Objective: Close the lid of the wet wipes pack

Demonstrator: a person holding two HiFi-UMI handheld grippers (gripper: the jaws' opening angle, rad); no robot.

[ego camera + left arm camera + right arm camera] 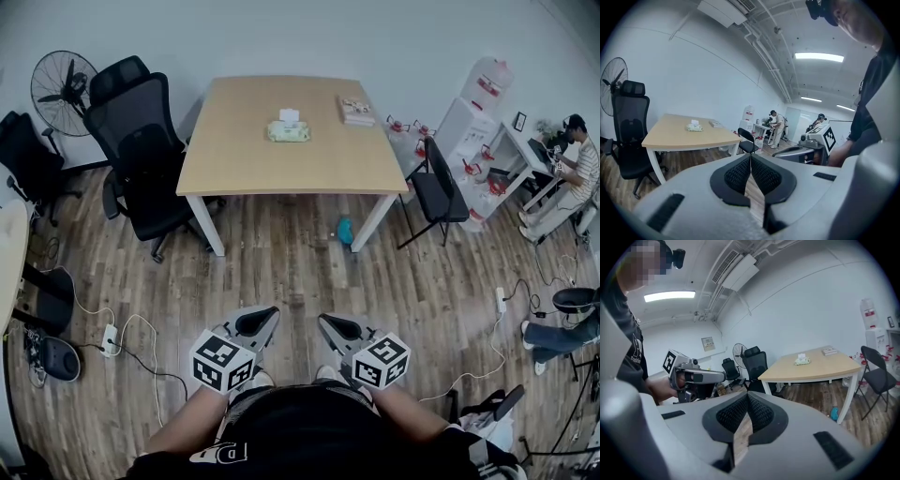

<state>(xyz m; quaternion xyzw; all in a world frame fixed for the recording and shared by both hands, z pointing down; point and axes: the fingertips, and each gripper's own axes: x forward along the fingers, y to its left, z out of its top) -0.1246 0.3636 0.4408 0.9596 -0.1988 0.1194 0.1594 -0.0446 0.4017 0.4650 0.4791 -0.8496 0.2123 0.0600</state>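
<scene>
The wet wipes pack (289, 131) lies pale green on the far half of the wooden table (234, 159), with its white lid flap standing up. It also shows small in the left gripper view as the pack (694, 127) and in the right gripper view as the pack (802, 361). My left gripper (266, 316) and right gripper (329, 323) are held close to my body, well short of the table. Both are shut with nothing between the pads. In their own views, the left gripper (750, 157) and right gripper (747, 396) have jaw tips touching.
A small stack of books (356, 110) lies on the table's right side. Black office chairs (141, 159) and a fan (62, 86) stand at the left, a folding chair (441, 192) at the right. A blue object (344, 230) and cables (122, 337) lie on the floor.
</scene>
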